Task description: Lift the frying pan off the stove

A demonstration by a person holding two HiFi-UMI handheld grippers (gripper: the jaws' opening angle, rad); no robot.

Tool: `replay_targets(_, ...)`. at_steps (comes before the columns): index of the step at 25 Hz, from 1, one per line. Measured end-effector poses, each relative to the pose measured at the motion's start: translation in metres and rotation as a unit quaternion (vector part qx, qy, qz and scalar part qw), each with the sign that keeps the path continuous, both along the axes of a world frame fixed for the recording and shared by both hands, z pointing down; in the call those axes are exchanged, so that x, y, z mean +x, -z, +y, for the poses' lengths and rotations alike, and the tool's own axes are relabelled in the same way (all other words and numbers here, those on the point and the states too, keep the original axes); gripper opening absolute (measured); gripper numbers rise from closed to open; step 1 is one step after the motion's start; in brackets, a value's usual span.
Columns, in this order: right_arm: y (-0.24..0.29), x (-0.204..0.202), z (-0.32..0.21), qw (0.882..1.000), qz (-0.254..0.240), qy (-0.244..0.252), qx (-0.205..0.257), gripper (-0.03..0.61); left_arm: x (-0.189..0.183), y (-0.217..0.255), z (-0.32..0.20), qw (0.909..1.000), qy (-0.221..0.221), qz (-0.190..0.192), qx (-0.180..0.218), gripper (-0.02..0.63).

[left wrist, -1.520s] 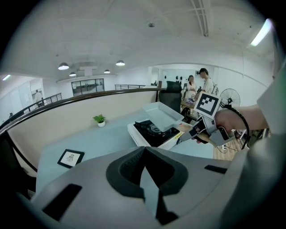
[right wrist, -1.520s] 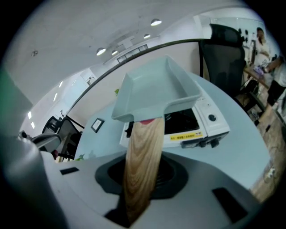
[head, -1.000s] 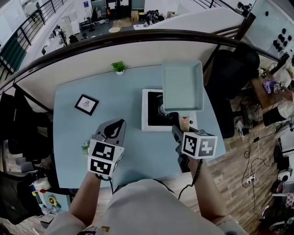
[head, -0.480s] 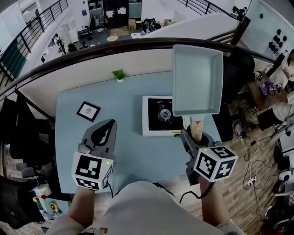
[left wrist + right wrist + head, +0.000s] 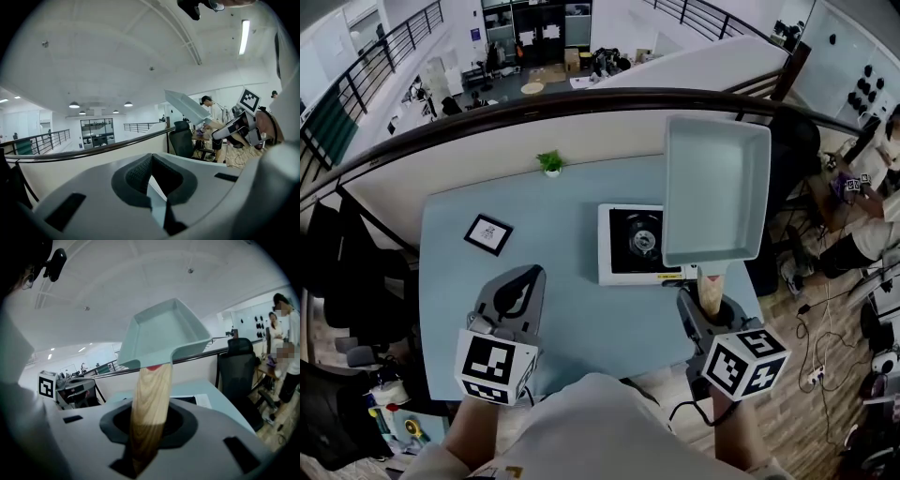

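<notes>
One tool works: the right tool (image 5: pixel 704 302) pinches the wooden handle (image 5: pixel 149 399) of the frying pan (image 5: pixel 712 187), which hangs above the stove (image 5: pixel 609 273); keep it level. The left tool (image 5: pixel 517 292) rests pressed together.

left gripper (image 5: pixel 528 279): grey, jaws together, nothing between, pointing forward
right gripper (image 5: pixel 710 309): grey, jaws clamped on pale wooden pan handle (image 5: pixel 710 284)
forearms (image 5: pixel 457 433): bare, extended forward
</notes>
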State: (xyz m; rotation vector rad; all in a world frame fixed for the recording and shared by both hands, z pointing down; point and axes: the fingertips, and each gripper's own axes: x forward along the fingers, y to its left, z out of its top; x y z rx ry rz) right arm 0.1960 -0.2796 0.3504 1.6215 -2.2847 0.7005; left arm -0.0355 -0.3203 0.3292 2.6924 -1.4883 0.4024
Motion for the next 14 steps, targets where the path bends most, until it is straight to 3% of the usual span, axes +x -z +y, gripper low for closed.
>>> replay_targets(14, -0.013, -0.014, 0.009, 1.0, 0.014, -0.011, -0.009, 0.094, -0.018, 0.002, 0.005, 0.9999, -0.006, 0.012, 0.003, 0.002)
